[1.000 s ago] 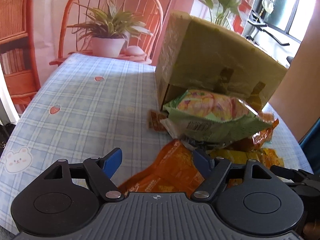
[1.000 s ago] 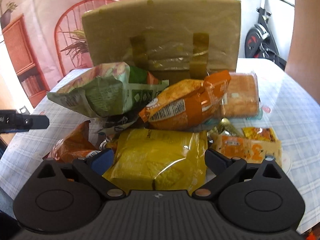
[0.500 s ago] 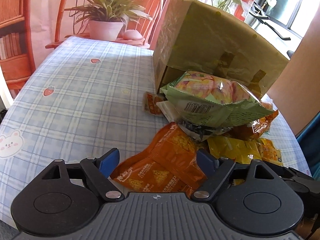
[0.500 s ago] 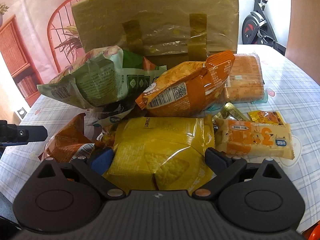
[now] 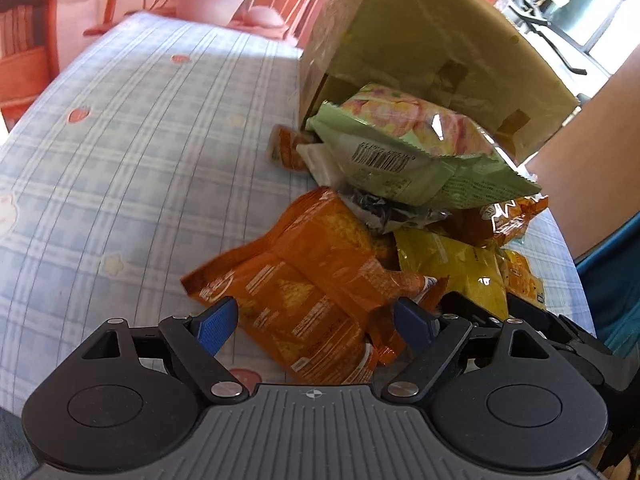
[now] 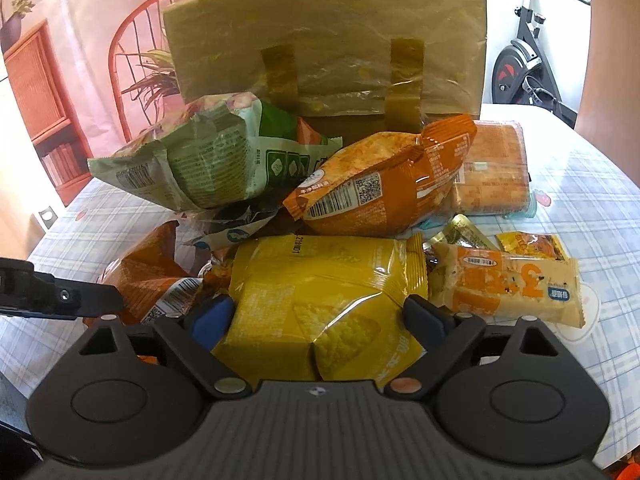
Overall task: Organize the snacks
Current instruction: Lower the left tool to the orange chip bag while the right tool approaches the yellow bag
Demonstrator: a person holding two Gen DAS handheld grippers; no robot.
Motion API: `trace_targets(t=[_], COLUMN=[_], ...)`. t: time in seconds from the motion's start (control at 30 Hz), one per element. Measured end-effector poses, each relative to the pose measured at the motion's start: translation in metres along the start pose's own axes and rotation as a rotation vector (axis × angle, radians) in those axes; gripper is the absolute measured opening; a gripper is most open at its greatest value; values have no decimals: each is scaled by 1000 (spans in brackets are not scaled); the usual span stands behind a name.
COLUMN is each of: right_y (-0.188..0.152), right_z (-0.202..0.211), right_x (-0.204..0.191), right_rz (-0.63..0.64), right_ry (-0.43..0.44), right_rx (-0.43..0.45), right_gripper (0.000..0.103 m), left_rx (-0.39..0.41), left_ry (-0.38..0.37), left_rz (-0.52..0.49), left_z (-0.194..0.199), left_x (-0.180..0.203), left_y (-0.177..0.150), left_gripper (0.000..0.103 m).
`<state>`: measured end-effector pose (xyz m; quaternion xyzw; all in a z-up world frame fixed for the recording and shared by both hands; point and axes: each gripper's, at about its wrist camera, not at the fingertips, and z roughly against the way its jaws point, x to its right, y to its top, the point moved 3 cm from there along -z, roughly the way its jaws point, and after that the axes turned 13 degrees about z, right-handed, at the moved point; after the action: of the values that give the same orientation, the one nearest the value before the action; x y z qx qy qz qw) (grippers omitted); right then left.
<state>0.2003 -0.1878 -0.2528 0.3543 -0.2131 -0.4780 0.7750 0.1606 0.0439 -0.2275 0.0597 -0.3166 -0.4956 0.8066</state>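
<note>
Left tool [image 5: 316, 322] straddles orange bag [image 5: 308, 280], right tool [image 6: 320, 316] closing around yellow bag [image 6: 320, 300] (both spread wide).

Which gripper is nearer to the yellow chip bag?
Right. The right gripper has the yellow chip bag between its open jaws, which have just been closing. The left gripper straddles the orange chip bag beside it.
</note>
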Motion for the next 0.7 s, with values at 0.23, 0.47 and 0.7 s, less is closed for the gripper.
trace_targets(t=[0.23,0.47,0.7], right_y=[-1,-2,-2], right_z=[1,1,2], right_x=[1,1,1], right_rz=[-5,1,5], right_ry=[8,11,19], right_rx=[9,12,13], right_gripper=[93,93,93], left_rx=[-88,-49,-44], left_ry=[-19,-17,15], left_rz=[168,217,245], left_z=[-15,-24,-31], left_x=[-13,-11,-23], left_y=[8,23,36], left_gripper=[87,89,89])
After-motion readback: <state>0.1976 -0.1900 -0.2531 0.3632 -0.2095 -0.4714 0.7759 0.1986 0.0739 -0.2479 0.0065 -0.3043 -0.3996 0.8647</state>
